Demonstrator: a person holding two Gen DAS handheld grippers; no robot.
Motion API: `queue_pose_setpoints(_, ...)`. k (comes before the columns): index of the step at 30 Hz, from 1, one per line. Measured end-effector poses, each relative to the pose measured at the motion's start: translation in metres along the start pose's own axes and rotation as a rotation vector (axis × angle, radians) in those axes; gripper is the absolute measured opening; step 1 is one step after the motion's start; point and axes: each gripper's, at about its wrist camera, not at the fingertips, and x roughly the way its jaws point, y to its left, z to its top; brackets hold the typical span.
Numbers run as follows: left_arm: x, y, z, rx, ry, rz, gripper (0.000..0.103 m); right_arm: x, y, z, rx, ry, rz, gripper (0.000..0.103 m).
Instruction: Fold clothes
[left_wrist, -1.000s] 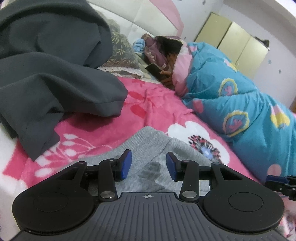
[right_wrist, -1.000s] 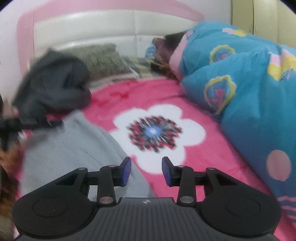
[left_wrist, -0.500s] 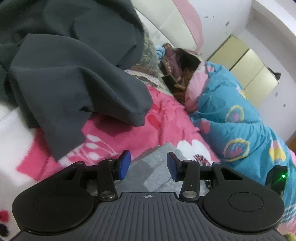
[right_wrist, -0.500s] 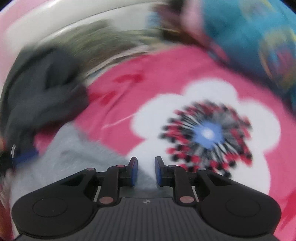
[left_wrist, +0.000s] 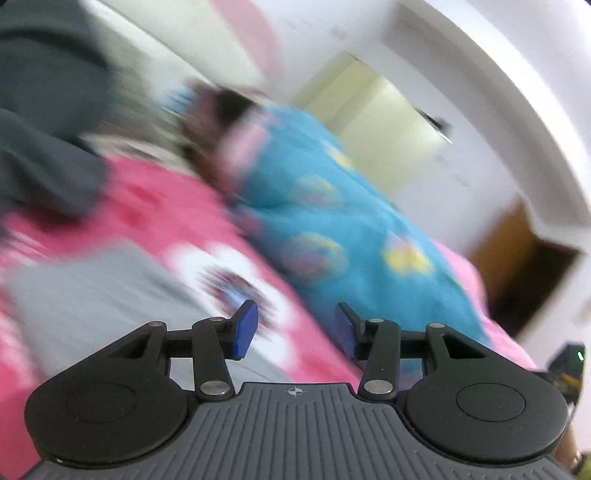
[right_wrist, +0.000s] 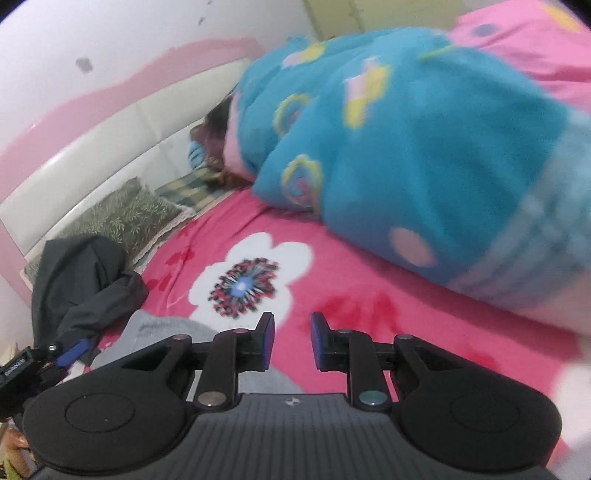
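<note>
Grey garment flat on the pink bed

Grey garment (right_wrist: 162, 328) lies on the pink floral bedspread (right_wrist: 369, 306) toward its left edge, just beside a dark grey garment (right_wrist: 81, 280). Left gripper (left_wrist: 293, 328): jaws apart, just opening further, empty. Right gripper (right_wrist: 291, 341): narrow gap, just reopening slightly, holding nothing. No writing is legible.

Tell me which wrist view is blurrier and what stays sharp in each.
Left wrist view: blurrier by far; the dark grey garment, light grey garment and blue flowered quilt all smear, only the left gripper is crisp. Right wrist view: the right gripper, dark garment and white flower print read fairly sharp; the quilt is soft, and the fisheye bends the white padded headboard.
</note>
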Motion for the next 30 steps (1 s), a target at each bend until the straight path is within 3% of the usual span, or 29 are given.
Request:
queue_pose_setpoints(2, 0.016, -0.034, -0.018, 0.031, 0.060, -0.064, 0.046, -0.024, -0.004, -0.013, -0.011, 0.012, -0.027, 0.023)
queue_pose_setpoints(3, 0.027, -0.044, -0.028, 0.044, 0.086, -0.059, 0.046, -0.035, -0.006, -0.021, -0.023, 0.019, -0.043, 0.023)
queue_pose_setpoints(10, 0.086, -0.051, -0.082, 0.102, 0.245, 0.091, 0.045, -0.091, -0.038, -0.079, -0.087, 0.023, -0.204, 0.029)
queue_pose_setpoints(15, 0.097, -0.036, -0.095, 0.075, 0.300, 0.156, 0.044, -0.144, -0.121, -0.109, 0.106, -0.042, -0.381, 0.036)
queue_pose_setpoints(19, 0.094, -0.033, -0.101, 0.078, 0.294, 0.173, 0.044, -0.188, -0.190, -0.142, 0.364, -0.089, -0.526, 0.040)
queue_pose_setpoints(21, 0.095, -0.034, -0.102, 0.084, 0.287, 0.182, 0.044, -0.202, -0.206, -0.165, 0.470, -0.107, -0.486, 0.040)
queue_pose_setpoints(23, 0.096, -0.035, -0.103, 0.093, 0.279, 0.193, 0.044, -0.206, -0.198, -0.184, 0.474, -0.111, -0.389, 0.047)
queue_pose_setpoints(24, 0.097, -0.037, -0.104, 0.103, 0.276, 0.199, 0.044, -0.201, -0.185, -0.189, 0.424, -0.108, -0.346, 0.052)
queue_pose_setpoints(26, 0.099, -0.039, -0.106, 0.123, 0.268, 0.212, 0.045, -0.192, -0.158, -0.196, 0.308, -0.104, -0.269, 0.077)
queue_pose_setpoints(28, 0.100, -0.041, -0.108, 0.147, 0.261, 0.220, 0.045, -0.176, -0.130, -0.193, 0.161, -0.089, -0.189, 0.094)
queue_pose_setpoints(30, 0.101, -0.043, -0.110, 0.170, 0.255, 0.227, 0.045, -0.150, -0.104, -0.192, 0.015, -0.014, -0.181, 0.100)
